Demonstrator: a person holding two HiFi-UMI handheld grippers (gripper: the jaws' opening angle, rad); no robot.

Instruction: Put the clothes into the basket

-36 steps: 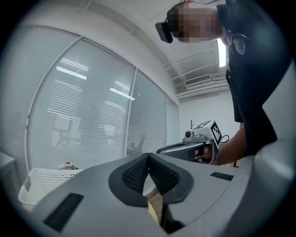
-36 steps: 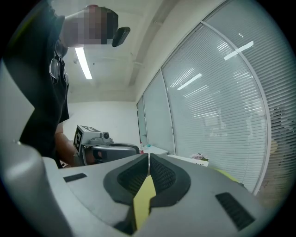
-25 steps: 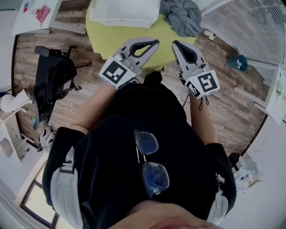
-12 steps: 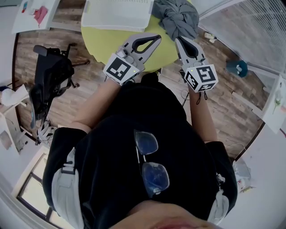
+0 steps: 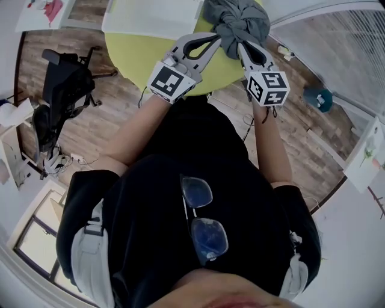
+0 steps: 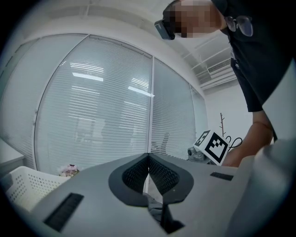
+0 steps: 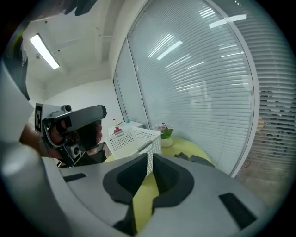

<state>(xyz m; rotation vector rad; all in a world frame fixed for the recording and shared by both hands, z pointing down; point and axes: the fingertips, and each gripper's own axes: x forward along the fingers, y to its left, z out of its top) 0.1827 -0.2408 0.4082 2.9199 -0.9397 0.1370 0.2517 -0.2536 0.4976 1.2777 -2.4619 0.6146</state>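
A heap of grey clothes (image 5: pixel 240 18) lies on the round yellow-green table (image 5: pixel 135 51), with a white slatted basket (image 5: pixel 153 13) to its left. In the head view my left gripper (image 5: pixel 216 40) is shut, empty, its tips at the heap's lower left edge. My right gripper (image 5: pixel 239 44) is shut too, its tips at the heap's lower edge, holding nothing. The right gripper view shows the basket (image 7: pixel 132 139) ahead past the closed jaws and dark cloth (image 7: pixel 199 160) to the right. In the left gripper view grey cloth (image 6: pixel 155 206) shows below the closed jaws.
A black office chair (image 5: pixel 60 84) stands on the wooden floor left of the table. A glass wall with blinds (image 5: pixel 343 36) runs along the right. A small flower pot (image 7: pixel 163 134) sits on the table beside the basket. A teal object (image 5: pixel 317 96) lies on the floor at right.
Both grippers have moved forward over the table edge to the clothes heap, the right one sinking more. Both stayed shut.
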